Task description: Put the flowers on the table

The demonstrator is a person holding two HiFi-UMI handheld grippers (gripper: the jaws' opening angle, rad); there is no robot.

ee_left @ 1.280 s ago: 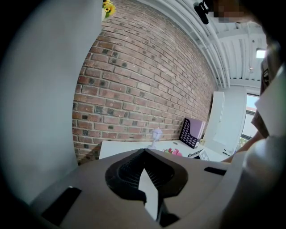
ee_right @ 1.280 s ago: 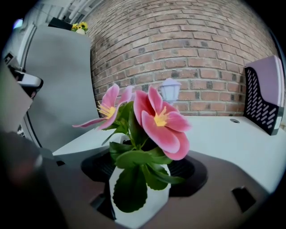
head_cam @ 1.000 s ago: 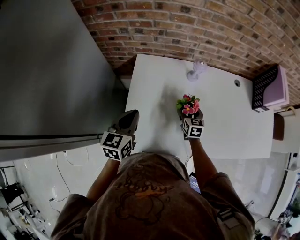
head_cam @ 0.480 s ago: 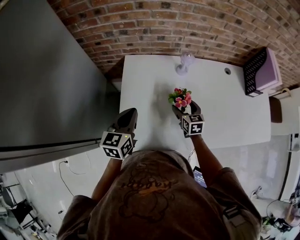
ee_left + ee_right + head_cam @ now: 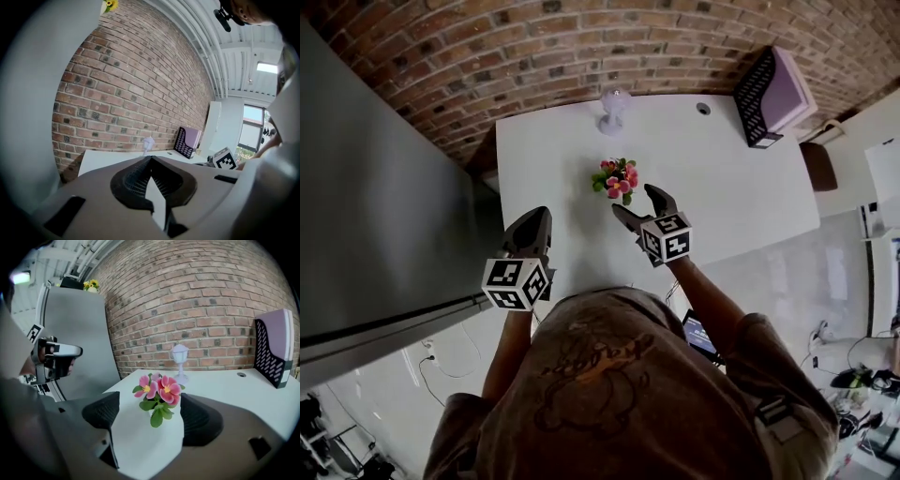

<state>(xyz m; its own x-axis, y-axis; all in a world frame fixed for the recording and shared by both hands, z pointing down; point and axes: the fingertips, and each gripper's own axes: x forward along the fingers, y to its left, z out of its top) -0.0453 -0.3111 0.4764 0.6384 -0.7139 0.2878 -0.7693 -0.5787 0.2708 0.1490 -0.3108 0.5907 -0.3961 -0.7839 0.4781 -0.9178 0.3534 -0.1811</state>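
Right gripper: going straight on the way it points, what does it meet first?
Probably the small bunch of pink flowers with green leaves on the white table: it stands just ahead of the right gripper, whose jaws have just been opening, clear of it.

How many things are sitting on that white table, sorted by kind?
flowers: 1 bunch
lantern: 1
file rack: 1
total: 3
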